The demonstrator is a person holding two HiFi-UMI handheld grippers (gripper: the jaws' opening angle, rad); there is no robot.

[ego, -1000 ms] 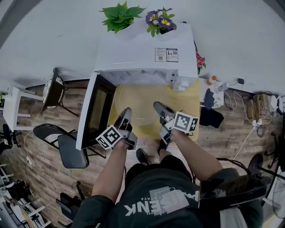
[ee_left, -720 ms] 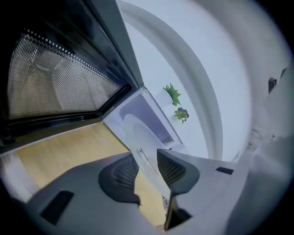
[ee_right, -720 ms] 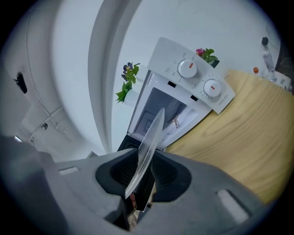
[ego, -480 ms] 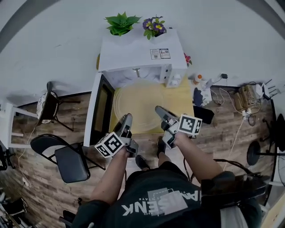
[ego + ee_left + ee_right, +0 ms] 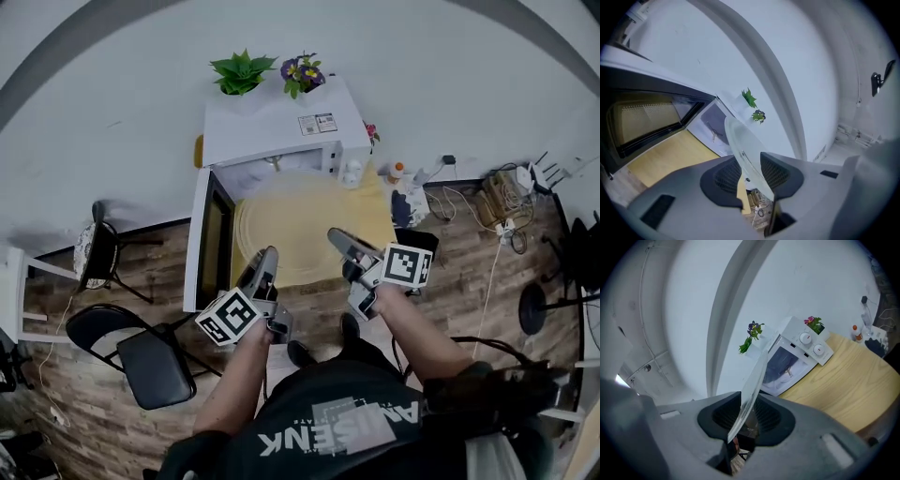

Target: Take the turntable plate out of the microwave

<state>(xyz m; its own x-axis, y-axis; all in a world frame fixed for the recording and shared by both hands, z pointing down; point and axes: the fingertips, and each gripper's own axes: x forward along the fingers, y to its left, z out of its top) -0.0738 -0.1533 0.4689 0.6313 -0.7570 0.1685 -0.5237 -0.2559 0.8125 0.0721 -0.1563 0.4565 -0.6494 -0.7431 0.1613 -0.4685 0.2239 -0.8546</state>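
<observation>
out front of the open microwave point(image 5: 272, 131), above the table point(image 5: 377, 220), i hold the turntable plate point(image 5: 295, 214), left gripper point(image 5: 267, 255) and right gripper point(image 5: 337, 238) both clamped on its rim. it's clear of the cavity; only setting down looks left.

The person wears a dark short-sleeved T-shirt point(image 5: 291, 398) with pale grey lettering and a slanted emblem point(image 5: 347, 424) across it. Two dark shoes point(image 5: 300, 353) show just beyond the T-shirt's hem. The left hand-held gripper point(image 5: 266, 258) and the right hand-held gripper point(image 5: 336, 237) have smooth grey shells with black ribbed pads point(image 5: 725, 176). Each bears a white cube point(image 5: 230, 316) printed with black square markers.
</observation>
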